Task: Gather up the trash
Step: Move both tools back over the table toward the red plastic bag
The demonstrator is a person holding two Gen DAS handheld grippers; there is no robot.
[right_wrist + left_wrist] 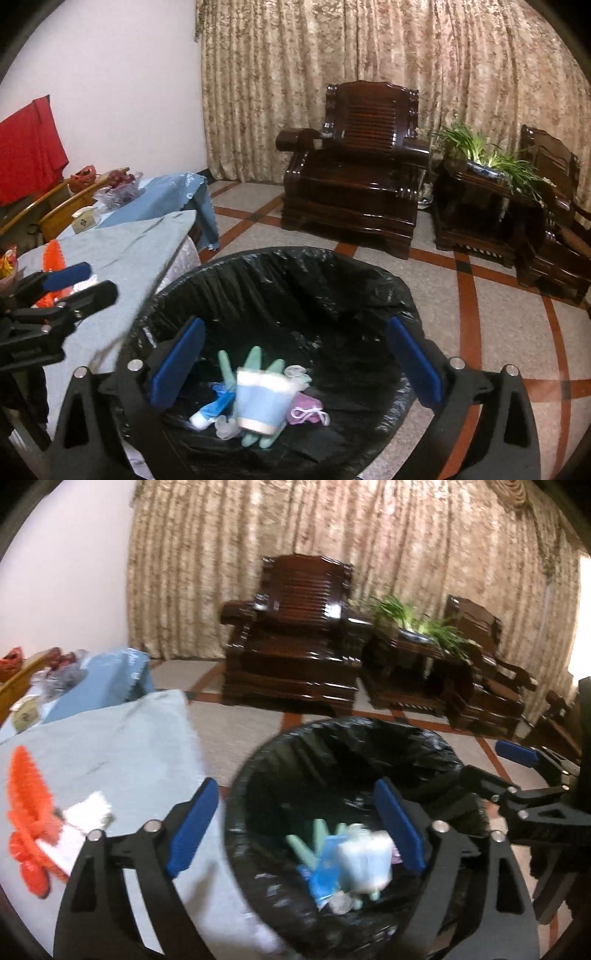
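- A black-lined trash bin [280, 295] is seen standing on a tiled floor, just beside a table [122, 746] draped in pale blue cloth.
- The right gripper [295, 363] is held over the bin's mouth with its blue pads [179, 363] spread wide and nothing between them.
- The left gripper [295, 823] is likewise spread wide and empty, one pad over the table edge and the other over the bin.
- Trash already in the bin is shown: a pale blue paper cup [260, 400], a mint green glove [255, 365] and a small purple item [304, 406] (possibly a mask, though this cannot be confirmed).
- More apparent trash lies on the table: an orange plastic bag [29, 812] touching a white paper scrap [83, 823].
- The step in hand is judged to be the return to the table for the next piece. It would be done well if the left gripper were lowered squarely over the orange bag, closed on a bunched fold, not on a loose edge, and the cloth left unpinched.
- The left view is motion-blurred, so the table items are hard to make out.
- The bin's base and the near table edge are cut off, and deeper contents are hidden beneath the cup.
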